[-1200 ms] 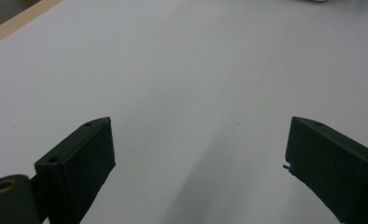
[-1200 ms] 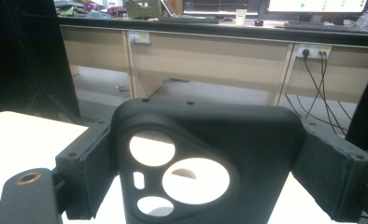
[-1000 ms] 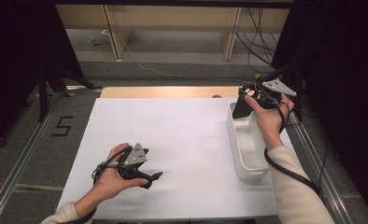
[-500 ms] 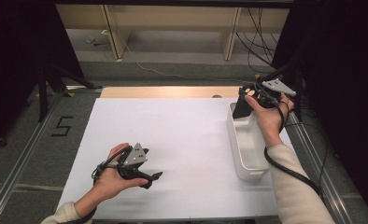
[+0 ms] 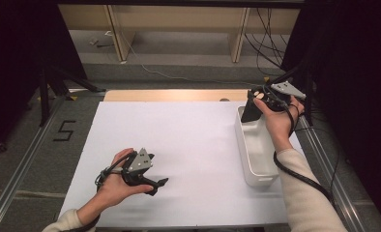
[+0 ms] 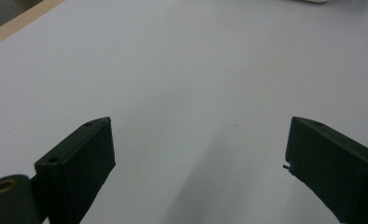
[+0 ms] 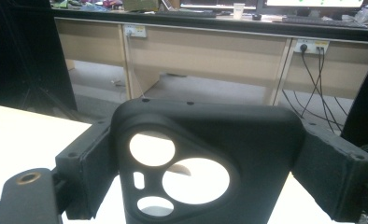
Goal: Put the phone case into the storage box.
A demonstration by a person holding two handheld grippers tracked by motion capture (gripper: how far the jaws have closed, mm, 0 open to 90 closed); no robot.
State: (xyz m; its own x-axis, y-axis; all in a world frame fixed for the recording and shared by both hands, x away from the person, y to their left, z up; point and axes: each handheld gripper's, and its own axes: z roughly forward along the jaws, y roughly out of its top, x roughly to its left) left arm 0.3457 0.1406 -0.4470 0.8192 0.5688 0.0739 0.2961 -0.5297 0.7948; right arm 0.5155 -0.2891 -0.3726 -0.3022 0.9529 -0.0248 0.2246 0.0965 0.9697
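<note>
Right gripper view, right gripper (image 7: 210, 163) clamping black phone case (image 7: 205, 154), left gripper (image 6: 198, 158) wide open

i'm working at a table (image 5: 179, 140) that's wearing a white sheet, with a strip of bare wood showing along its far edge. grey floor (image 5: 29, 150) is spreading around it, a "5" (image 5: 63, 130) marked at my left. black curtains are hanging at both sides; beige cabinets (image 7: 205, 56) are standing beyond.
</note>
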